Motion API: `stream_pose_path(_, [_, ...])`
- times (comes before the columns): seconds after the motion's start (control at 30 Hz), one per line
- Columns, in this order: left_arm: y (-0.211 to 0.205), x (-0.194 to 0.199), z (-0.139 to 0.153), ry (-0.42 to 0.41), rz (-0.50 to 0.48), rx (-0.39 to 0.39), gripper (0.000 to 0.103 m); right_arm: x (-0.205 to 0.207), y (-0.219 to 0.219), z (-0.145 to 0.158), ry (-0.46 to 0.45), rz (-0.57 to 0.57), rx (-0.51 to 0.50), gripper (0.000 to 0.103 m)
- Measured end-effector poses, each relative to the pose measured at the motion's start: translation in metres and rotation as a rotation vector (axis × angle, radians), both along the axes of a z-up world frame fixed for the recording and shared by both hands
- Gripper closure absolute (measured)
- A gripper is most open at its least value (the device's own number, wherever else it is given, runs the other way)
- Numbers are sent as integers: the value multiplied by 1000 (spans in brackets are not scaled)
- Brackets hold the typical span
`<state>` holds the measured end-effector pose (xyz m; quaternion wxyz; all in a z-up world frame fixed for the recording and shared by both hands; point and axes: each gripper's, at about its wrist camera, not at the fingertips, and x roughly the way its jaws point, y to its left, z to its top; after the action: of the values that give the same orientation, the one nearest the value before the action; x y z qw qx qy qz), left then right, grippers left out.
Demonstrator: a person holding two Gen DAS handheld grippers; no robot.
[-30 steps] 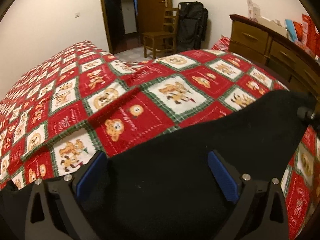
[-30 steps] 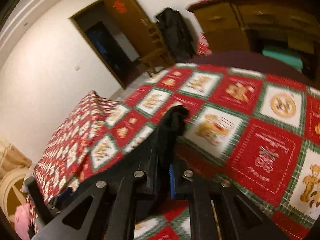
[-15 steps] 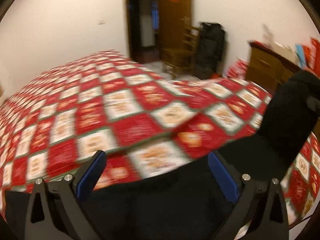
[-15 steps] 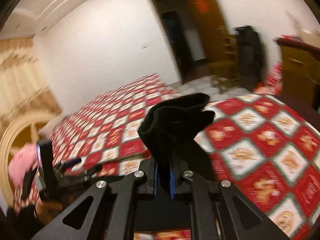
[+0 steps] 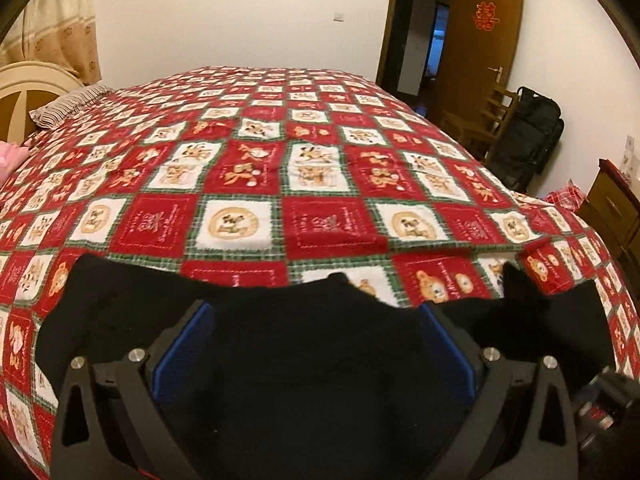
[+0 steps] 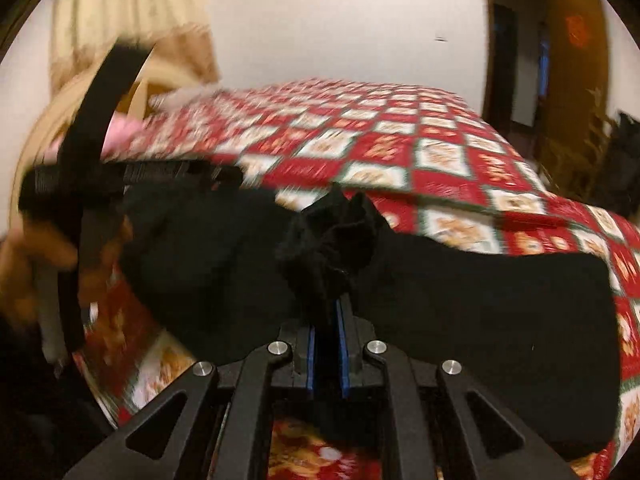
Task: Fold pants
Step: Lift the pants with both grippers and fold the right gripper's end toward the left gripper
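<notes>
Both views are swinging from the dresser side toward the headboard end of the bed; black pants are now trailing flat across its near edge, so a fold is probably being carried over.

Right tool: clamping bunched pants fabric.

Left tool: blue pads standing wide apart, cloth lying between, not pinched.

Warm dim indoor light, fisheye edges bent, right view motion-blurred esp. left.

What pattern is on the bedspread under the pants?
The bedspread is a red-and-white check with green plaid borders and cartoon bear pictures, sharpest in the left wrist view.
</notes>
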<state>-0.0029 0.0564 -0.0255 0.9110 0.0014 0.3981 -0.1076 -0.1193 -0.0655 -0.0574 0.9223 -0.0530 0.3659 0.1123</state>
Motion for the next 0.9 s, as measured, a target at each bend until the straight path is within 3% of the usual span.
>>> stream_pose_path(0.17, [0,0,-4,-14,-8,14,0,2,5,-15,11,8,-63,88])
stream_pose_path(0.2, [-2,1,-5,-11,-12,18,0,1,7,-15,9,18,-73,80])
stream_pose_path(0.27, [-3,-1,-6,-6,-25,20,0,-5,13,-15,25,73,-81,48])
stream_pose_path(0.3, [-4,-1,-6,-6,-30,22,0,-8,15,-13,31,95,-79,45])
stream_pose_path(0.43, [-10,-1,2,-27,-41,27,0,-28,-1,12,-11,147,4,45])
stream_pose_path(0.5, [-17,-3,9,-48,-56,26,0,-33,-38,35,-50,66,96,45])
stream_pose_path(0.57, [-27,-6,14,-63,-85,26,0,-34,-80,52,-81,-53,141,56])
stream_pose_path(0.6, [-35,-9,16,-68,-108,24,0,-33,-99,57,-88,-104,156,67])
stream_pose_path(0.63, [-42,-12,16,-69,-130,18,0,-30,-126,61,-92,-178,177,69])
stream_pose_path(0.73, [-65,-19,11,-50,-177,9,0,-17,-177,61,-69,-304,232,79])
stream_pose_path(0.9, [-98,-24,-11,5,-185,71,1,25,-207,35,31,-335,200,79])
